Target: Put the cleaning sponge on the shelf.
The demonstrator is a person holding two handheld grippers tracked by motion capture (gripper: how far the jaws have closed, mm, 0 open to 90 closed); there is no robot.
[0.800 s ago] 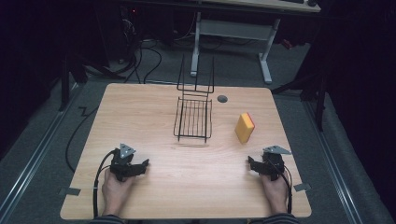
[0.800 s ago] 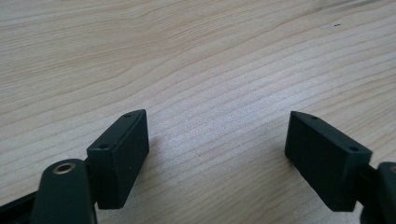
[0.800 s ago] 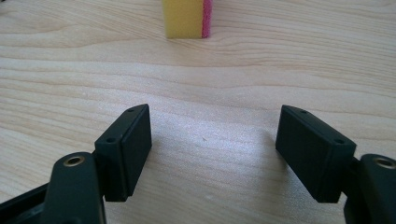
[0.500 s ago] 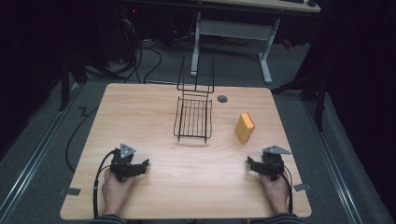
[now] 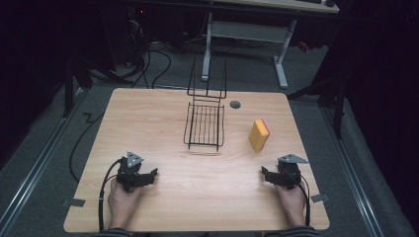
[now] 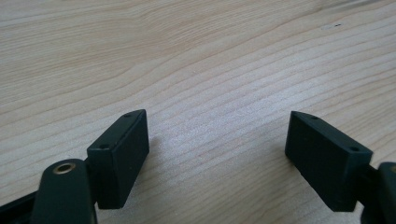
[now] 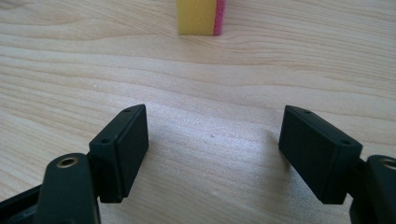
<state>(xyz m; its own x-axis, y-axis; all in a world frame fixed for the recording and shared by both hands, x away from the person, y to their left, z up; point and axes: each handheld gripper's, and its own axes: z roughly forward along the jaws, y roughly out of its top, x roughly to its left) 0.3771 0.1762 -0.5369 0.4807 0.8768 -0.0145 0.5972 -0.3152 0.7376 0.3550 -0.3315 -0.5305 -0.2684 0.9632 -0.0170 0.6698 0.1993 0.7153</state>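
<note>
Sponge time: yellow foam block with pink edge (image 5: 259, 135), centre-right, looks soft and light; pinch its broad faces. Both grippers, left (image 5: 146, 177) and right (image 5: 267, 176), gape wide, empty.

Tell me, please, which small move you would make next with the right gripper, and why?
Probably ease the right gripper forward toward the sponge: its fingers stand apart with nothing between them, and the sponge stands ahead of it.
</note>
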